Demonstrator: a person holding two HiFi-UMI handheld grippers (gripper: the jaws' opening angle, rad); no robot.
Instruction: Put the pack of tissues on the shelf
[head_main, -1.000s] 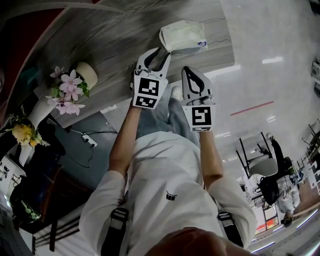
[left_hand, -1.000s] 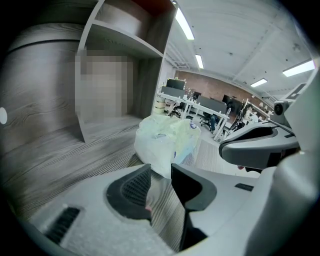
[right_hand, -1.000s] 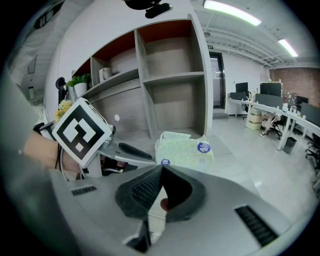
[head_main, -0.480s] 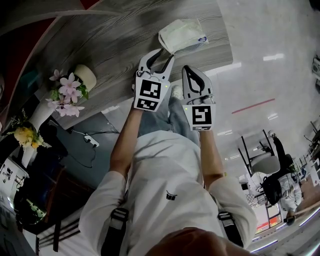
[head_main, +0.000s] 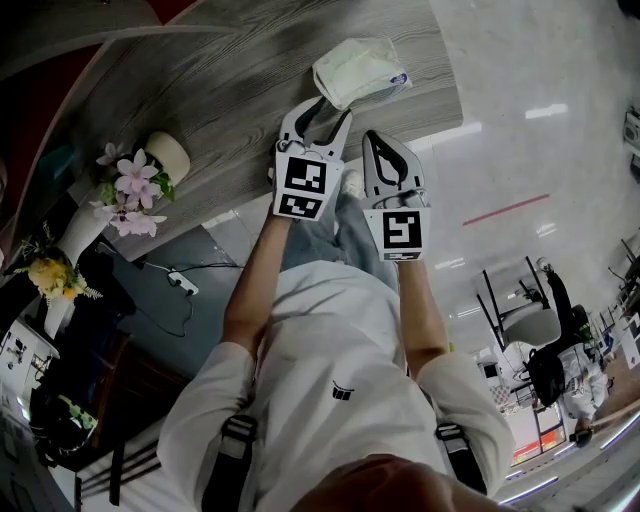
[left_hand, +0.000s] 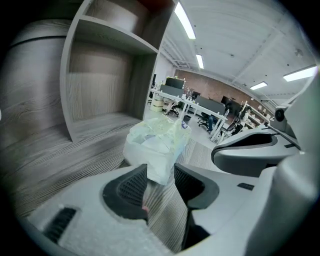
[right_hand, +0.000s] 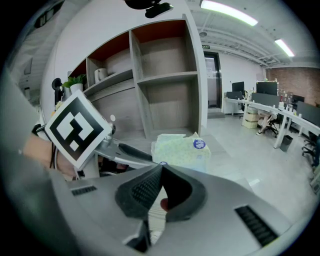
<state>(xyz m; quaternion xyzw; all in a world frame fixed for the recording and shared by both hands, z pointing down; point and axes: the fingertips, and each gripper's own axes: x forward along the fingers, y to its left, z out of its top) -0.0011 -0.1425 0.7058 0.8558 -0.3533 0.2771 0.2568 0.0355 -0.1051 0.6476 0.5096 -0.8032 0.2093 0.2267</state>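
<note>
Now the tissue pack (left_hand: 156, 142) lies straight ahead of the left gripper (left_hand: 161, 174), one corner between its opening fingers (left_hand: 131, 189); the right gripper (right_hand: 161, 169) has its fingers closed.

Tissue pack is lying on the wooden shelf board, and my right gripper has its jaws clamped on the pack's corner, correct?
Not quite. The pack of tissues does lie on the wooden shelf board, but the right gripper is not clamped on it. The right gripper view shows its jaws together with nothing between them, stopped short of the pack.
</note>
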